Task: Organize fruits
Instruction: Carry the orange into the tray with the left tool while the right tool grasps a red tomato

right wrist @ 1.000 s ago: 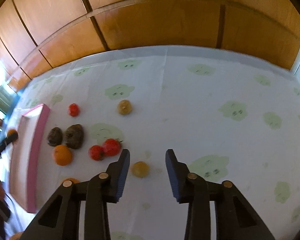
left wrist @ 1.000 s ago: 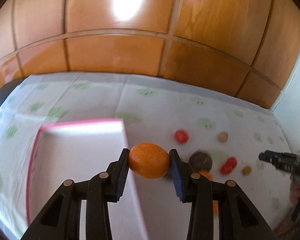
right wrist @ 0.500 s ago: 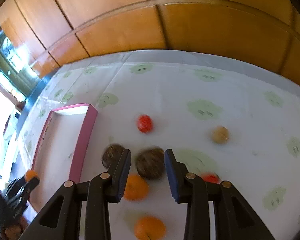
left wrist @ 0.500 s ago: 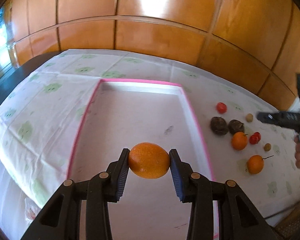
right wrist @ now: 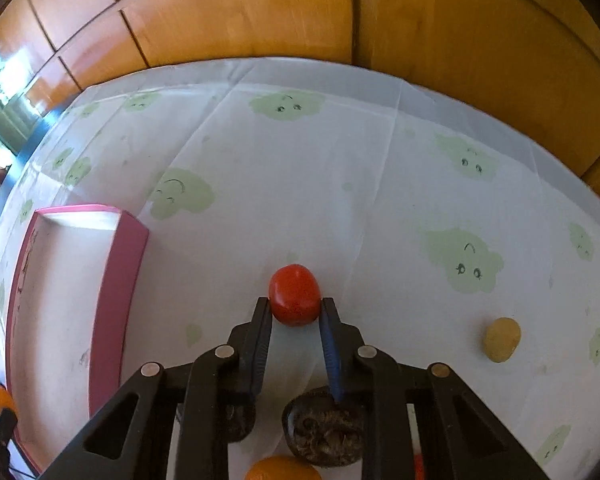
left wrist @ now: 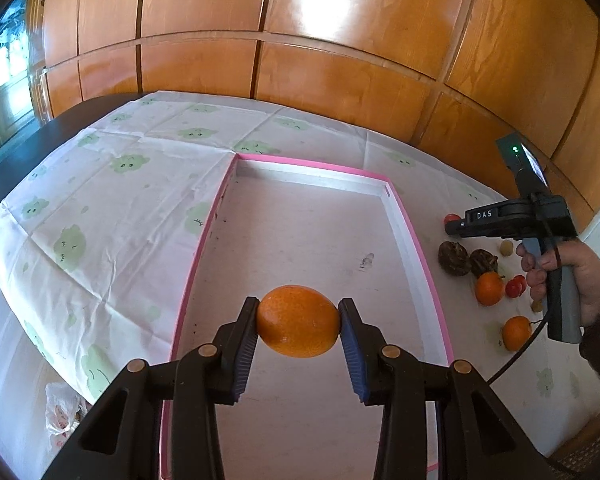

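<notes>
My left gripper (left wrist: pixel 298 312) is shut on an orange (left wrist: pixel 298 330) and holds it above the near half of the pink-rimmed white tray (left wrist: pixel 312 166). In the right wrist view my right gripper (right wrist: pixel 296 307) points down at the cloth, shut on a small red fruit (right wrist: pixel 295 286) that rests on the table. Both pads touch its sides. In the left wrist view the right gripper (left wrist: pixel 454 229) is to the right of the tray, held by a hand (left wrist: pixel 580 276). The tray (right wrist: pixel 116 280) lies to the left of the red fruit.
Loose fruit lies right of the tray: two dark brown ones (left wrist: pixel 454 258), two oranges (left wrist: pixel 489 288), a red one (left wrist: pixel 516 286) and a small yellow one (right wrist: pixel 501 339). A white cloth (left wrist: pixel 112 208) with green clouds covers the table. Wood panelling (left wrist: pixel 340 80) stands behind.
My left gripper carried the orange leftward until it hung over the tray. My right gripper swept across the loose fruit to the red one and closed on it.
</notes>
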A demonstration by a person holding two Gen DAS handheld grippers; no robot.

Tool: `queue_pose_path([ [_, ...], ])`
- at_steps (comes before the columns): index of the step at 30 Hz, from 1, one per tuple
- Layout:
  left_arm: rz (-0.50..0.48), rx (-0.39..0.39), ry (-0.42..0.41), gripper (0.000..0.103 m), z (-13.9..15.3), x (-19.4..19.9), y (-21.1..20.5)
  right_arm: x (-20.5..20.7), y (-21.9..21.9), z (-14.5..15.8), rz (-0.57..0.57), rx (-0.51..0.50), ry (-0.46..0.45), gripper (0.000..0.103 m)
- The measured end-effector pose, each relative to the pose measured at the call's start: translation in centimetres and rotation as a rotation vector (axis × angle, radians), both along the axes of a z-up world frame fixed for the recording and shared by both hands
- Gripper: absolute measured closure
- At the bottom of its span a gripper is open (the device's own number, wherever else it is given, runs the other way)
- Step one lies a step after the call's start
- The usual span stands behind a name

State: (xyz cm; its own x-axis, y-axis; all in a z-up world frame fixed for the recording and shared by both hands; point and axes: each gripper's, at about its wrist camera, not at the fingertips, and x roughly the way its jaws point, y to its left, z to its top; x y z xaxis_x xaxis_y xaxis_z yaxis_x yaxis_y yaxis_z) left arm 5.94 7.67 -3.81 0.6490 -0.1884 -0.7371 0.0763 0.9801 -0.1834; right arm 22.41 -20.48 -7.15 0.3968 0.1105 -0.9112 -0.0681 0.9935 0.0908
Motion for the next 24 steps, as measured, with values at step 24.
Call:
queue_pose_path([
  [24,0.034,0.126,-0.117,0.063,3.7,-2.1,-2.2,-18.6,5.3,1.1,0.274,0.132,-0.048,0.079],
])
